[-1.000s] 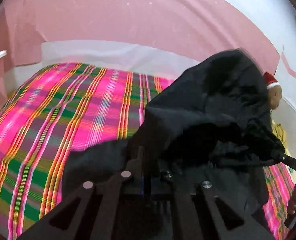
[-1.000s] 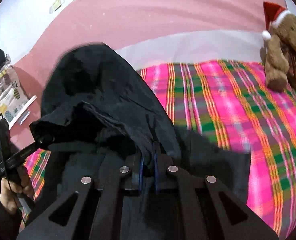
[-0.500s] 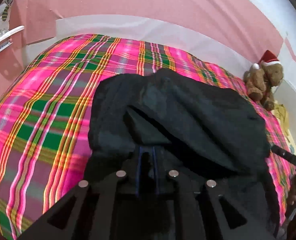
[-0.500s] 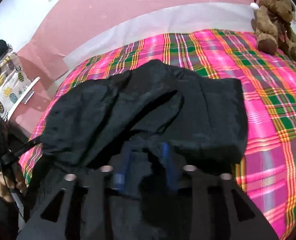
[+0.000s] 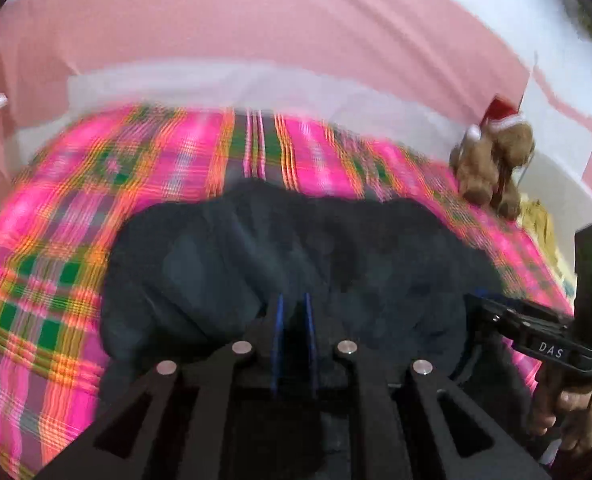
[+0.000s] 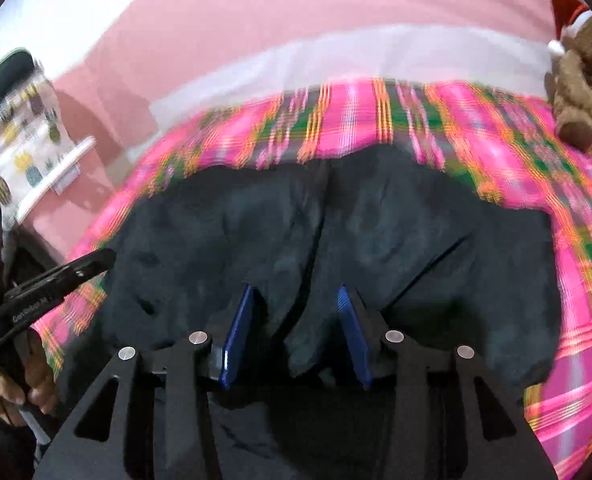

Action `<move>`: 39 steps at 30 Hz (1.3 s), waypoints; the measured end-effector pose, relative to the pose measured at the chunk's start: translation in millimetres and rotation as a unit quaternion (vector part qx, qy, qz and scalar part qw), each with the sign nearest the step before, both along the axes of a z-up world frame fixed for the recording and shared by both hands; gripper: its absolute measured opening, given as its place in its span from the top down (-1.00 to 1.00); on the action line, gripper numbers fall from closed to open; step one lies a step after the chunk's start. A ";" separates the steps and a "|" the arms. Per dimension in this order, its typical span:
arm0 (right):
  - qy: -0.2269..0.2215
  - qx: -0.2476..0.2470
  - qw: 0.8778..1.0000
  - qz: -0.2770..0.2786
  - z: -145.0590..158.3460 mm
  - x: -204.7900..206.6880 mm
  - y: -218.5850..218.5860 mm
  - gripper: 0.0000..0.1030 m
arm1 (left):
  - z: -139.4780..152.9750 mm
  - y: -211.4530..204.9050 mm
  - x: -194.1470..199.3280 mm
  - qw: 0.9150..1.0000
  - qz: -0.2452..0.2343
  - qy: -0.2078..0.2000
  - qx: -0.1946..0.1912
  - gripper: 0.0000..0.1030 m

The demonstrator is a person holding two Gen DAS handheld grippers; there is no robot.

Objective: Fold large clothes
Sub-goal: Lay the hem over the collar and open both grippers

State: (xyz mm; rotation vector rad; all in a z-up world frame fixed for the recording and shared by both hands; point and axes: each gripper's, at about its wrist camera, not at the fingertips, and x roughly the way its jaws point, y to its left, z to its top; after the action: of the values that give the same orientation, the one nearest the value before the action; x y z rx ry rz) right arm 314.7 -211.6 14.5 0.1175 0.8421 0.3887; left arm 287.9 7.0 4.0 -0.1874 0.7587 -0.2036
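Note:
A black garment [image 5: 336,248] lies bunched and doubled over on the pink plaid bed cover [image 5: 167,152]. In the left wrist view my left gripper [image 5: 291,300] sits at the garment's near edge, its blue pads almost together with dark cloth pinched between them. In the right wrist view the same garment [image 6: 396,232] spreads across the cover [image 6: 496,152]. My right gripper [image 6: 296,292] has its blue pads well apart; a ridge of black cloth rises between them without being pressed. Each gripper shows at the edge of the other's view, held by a hand [image 5: 576,412].
A brown teddy bear [image 5: 492,168] in a red hat sits at the bed's far right corner, also the teddy bear [image 6: 580,92] in the right view. A pineapple-print cloth [image 6: 27,148] hangs left of the bed. A pink and white wall runs behind.
The garment, held up a second ago, has come down onto the bed. Both grippers sank with it. The right gripper's pads have parted and let go of the cloth.

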 end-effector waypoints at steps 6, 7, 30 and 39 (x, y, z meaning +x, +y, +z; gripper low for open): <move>0.016 -0.042 0.999 -0.001 -60.8 -9.7 10.4 0.14 | -70.5 -4.7 0.5 0.998 0.011 0.055 0.011 0.76; 0.015 -0.043 0.999 -0.003 -63.5 -9.2 10.8 0.14 | -70.2 -6.0 1.4 0.998 0.013 0.056 0.014 0.76; -0.027 -0.027 0.997 -0.074 -1.5 44.8 -43.6 0.14 | 5.1 33.1 43.2 0.996 0.078 -0.025 0.038 0.77; -0.015 -0.044 0.995 -0.091 -47.1 48.4 -49.1 0.17 | -63.9 51.7 60.7 0.995 0.093 0.012 0.015 0.76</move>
State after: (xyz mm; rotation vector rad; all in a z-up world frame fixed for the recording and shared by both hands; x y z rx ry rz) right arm 363.1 -260.7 -32.6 0.1055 0.8105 0.1815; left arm 348.6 58.7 -59.8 -0.2317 0.7639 -0.0129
